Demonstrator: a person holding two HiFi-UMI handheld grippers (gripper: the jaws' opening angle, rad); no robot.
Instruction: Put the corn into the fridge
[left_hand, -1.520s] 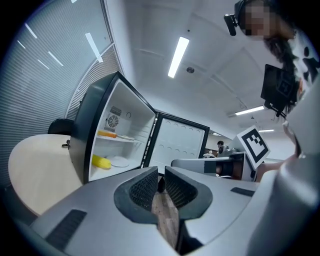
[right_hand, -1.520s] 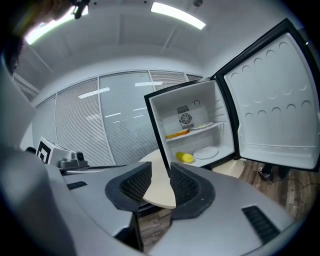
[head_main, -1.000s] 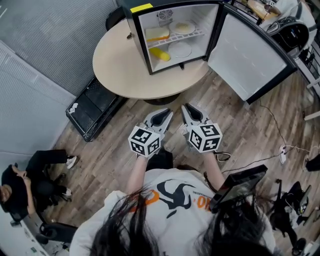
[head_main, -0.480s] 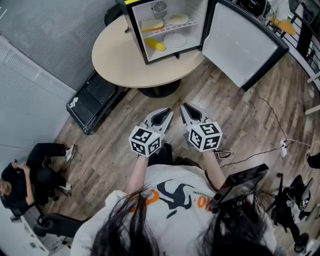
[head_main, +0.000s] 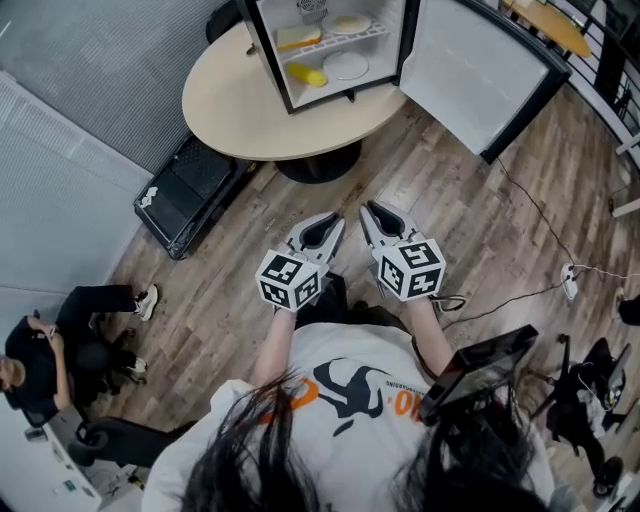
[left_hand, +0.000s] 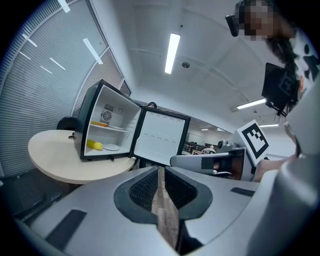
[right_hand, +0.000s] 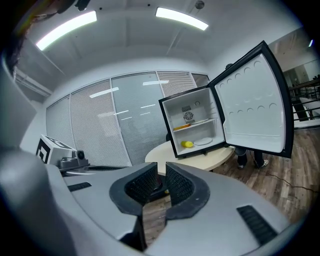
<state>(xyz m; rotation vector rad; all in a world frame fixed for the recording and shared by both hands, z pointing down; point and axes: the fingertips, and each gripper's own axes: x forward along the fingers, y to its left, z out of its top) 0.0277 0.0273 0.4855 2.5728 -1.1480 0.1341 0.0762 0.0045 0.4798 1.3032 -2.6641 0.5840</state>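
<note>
While fridge stands open, yellow corn lies inside beside white plate.

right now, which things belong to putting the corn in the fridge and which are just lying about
For the job: corn, already inside; fridge, door open; left hand-held gripper and right hand-held gripper, both shut, empty.
Lying about: white plate; black case.

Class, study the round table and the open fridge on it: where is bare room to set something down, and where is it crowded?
Free: the bare top of the table, left of and in front of the fridge. Crowded: the fridge floor holds the corn and a plate; the upper shelf holds two more items.
</note>
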